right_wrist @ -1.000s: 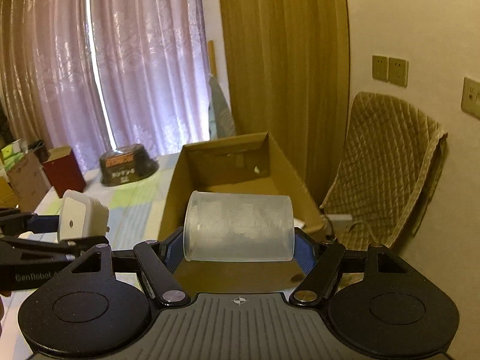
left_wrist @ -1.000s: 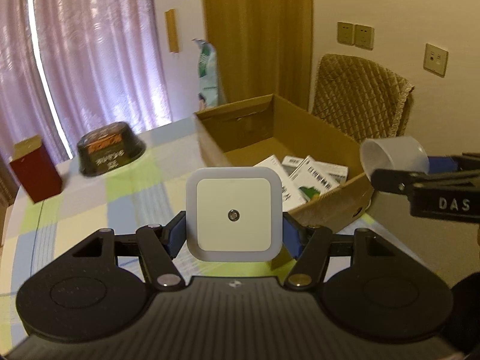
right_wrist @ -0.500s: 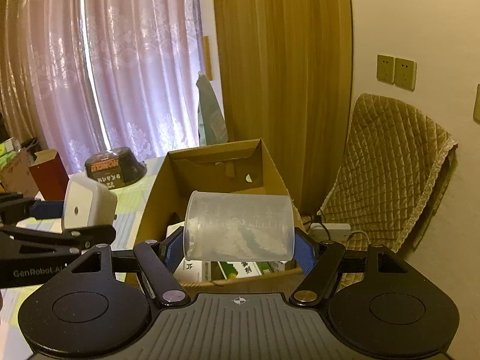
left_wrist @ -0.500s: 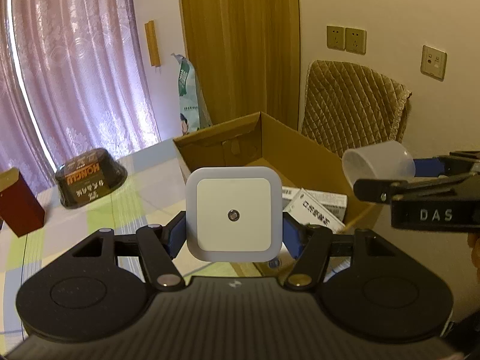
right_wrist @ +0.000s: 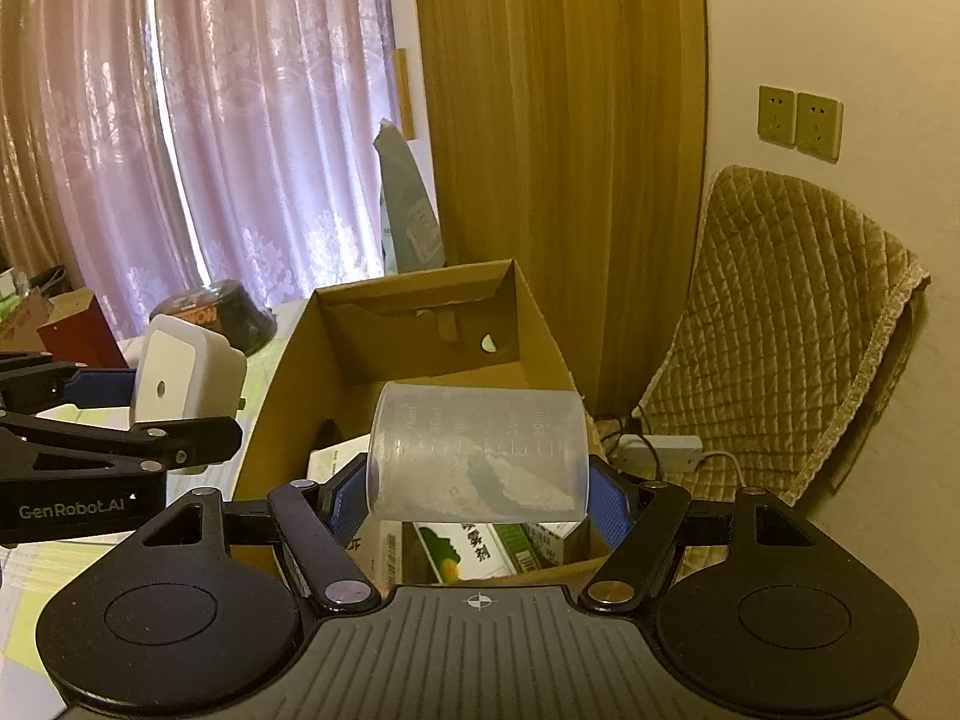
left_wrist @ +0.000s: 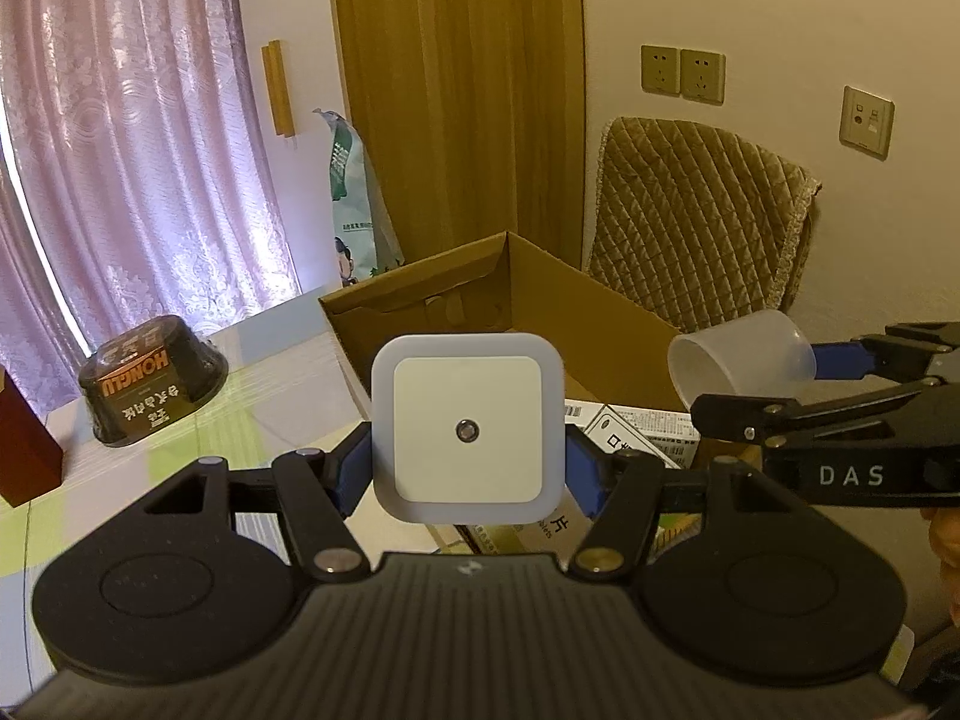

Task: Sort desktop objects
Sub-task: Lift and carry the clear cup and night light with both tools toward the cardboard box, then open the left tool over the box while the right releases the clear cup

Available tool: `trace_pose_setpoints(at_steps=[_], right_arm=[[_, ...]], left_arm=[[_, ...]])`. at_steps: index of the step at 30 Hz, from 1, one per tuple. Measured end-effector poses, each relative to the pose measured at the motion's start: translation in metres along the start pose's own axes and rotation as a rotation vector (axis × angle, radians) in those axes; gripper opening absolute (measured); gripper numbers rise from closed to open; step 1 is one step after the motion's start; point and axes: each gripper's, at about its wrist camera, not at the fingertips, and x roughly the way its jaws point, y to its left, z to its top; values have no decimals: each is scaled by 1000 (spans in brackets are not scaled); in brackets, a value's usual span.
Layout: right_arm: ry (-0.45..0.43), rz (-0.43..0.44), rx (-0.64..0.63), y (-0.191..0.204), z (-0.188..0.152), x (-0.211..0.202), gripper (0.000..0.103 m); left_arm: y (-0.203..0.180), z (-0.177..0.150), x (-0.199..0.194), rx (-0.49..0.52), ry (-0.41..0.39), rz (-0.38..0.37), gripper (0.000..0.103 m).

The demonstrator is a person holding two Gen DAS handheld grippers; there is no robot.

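Grippers hover over the open cardboard box, left gripper pinching night light, right gripper pinching measuring cup.

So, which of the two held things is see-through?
The plastic cup in the right hand-held gripper; box contents show through it. The square night light in the left hand-held gripper is solid white.
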Motion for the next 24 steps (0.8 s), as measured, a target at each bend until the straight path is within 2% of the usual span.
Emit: trace_pose_setpoints(at_steps=[24], right_arm=[[19, 0, -9, -11, 6, 50, 72]], left_arm=[[5, 13, 78, 31, 32, -63, 60]])
